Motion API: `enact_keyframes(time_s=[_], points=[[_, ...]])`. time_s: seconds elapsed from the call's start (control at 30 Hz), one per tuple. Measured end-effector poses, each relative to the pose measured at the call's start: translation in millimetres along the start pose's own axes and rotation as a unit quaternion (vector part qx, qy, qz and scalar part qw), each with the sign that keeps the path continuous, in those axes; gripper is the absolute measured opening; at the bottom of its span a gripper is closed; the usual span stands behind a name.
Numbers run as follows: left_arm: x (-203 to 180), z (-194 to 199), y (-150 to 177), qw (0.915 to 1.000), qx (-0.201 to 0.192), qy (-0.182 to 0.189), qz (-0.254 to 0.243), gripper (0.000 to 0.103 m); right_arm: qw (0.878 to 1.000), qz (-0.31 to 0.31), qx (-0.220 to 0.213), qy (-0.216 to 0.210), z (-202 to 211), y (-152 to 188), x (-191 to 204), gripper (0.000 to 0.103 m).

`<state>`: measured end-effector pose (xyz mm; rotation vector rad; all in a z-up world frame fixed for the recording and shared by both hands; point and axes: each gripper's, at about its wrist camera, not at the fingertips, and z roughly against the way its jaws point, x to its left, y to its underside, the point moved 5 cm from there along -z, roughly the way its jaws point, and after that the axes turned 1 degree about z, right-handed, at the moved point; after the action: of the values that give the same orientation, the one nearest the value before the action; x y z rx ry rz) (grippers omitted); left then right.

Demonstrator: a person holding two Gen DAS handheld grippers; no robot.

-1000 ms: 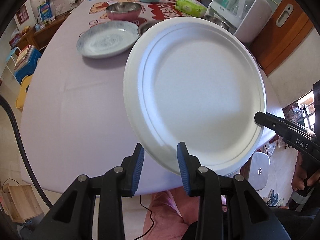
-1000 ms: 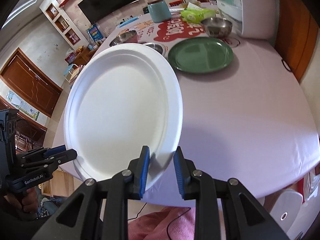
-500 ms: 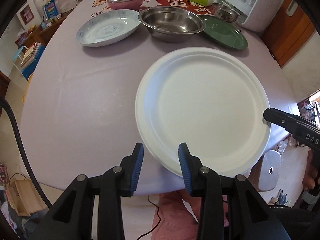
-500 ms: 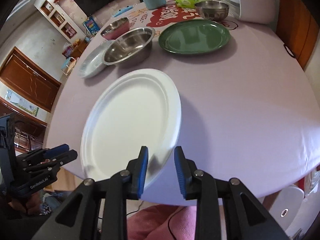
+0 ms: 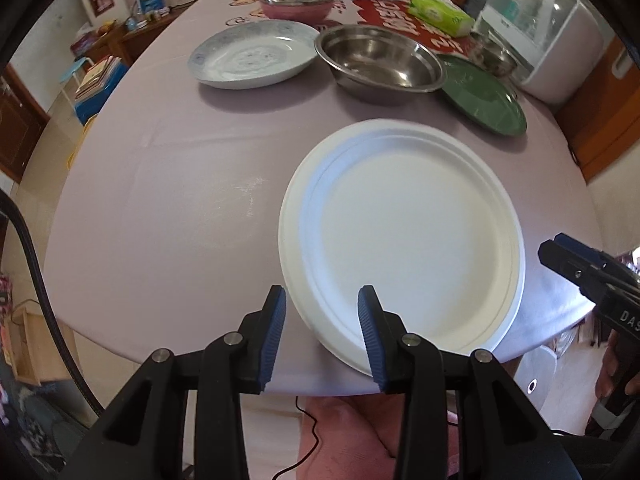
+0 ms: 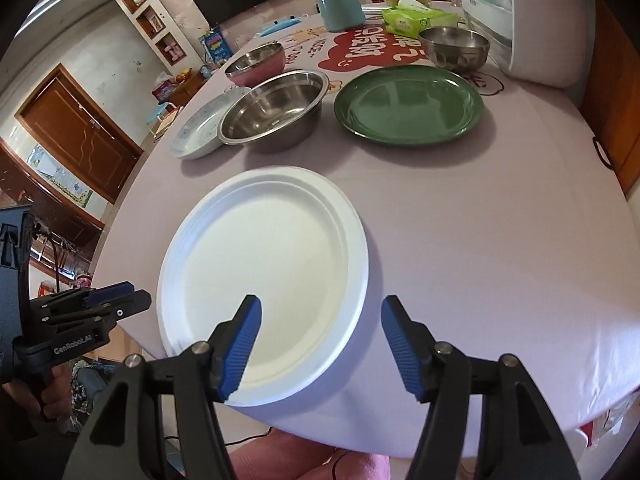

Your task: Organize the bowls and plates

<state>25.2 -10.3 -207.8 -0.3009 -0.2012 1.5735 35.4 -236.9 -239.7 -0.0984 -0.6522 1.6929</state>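
White plate [image 5: 404,236]: flat on my counter [image 5: 168,184], near its edge.
Left hand-held gripper [image 5: 322,332]: my jaws just eased apart, straddling its rim.
Right hand-held gripper [image 6: 320,344]: my jaws just spread wide, released.

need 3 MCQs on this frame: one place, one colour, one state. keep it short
1. Where does the white plate lie?
A) near table edge
B) inside the steel bowl
C) on the green plate

2. What colour is the plate beside the large steel bowl, in front of the small steel bowl?
A) red
B) green
C) black

3. How is the right hand-held gripper?
A) shut on the white plate
B) open, pads clear of the rim
C) holding a bowl

Key: A, it lies flat near the table's near edge; B, the green plate is there; B, its jaws have just been opening.
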Motion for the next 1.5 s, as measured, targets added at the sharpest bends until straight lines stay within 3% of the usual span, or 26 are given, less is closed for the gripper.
enact_keyframes(time_s=[0.1,0.2,0.33,0.5,0.73,0.97,1.5], points=[[-1.7,4.9,0.1,0.9999,-0.01,-0.008,0.011,0.047,1.0,0.006,-0.004,-0.007,0.9,-4.6,-2.8,0.063],[-2.9,8.5,0.6,0.9996,-0.017,-0.017,0.017,0.049,1.0,0.012,-0.013,-0.01,2.6,-10.0,-3.9,0.063],[-2.2,12.8,0.5,0.9987,-0.022,-0.029,0.037,0.065,0.999,0.019,-0.027,-0.014,5.4,-19.4,-5.3,0.063],[7.6,17.6,0.4,0.9965,-0.038,-0.051,0.055,0.076,0.999,0.027,-0.041,-0.021,6.7,-30.2,-1.9,0.063],[30.7,13.4,5.6,0.9926,-0.038,-0.04,0.108,0.076,0.996,0.072,-0.039,-0.029,5.1,-36.1,18.1,0.063],[70.8,23.6,-10.8,0.9884,-0.067,-0.038,0.131,0.081,0.993,0.106,-0.041,-0.04,-8.9,-54.8,51.7,0.063],[166.7,22.5,-104.0,0.9968,-0.056,-0.009,0.057,0.081,0.997,0.056,-0.027,-0.048,-71.9,-99.9,137.1,0.063]])
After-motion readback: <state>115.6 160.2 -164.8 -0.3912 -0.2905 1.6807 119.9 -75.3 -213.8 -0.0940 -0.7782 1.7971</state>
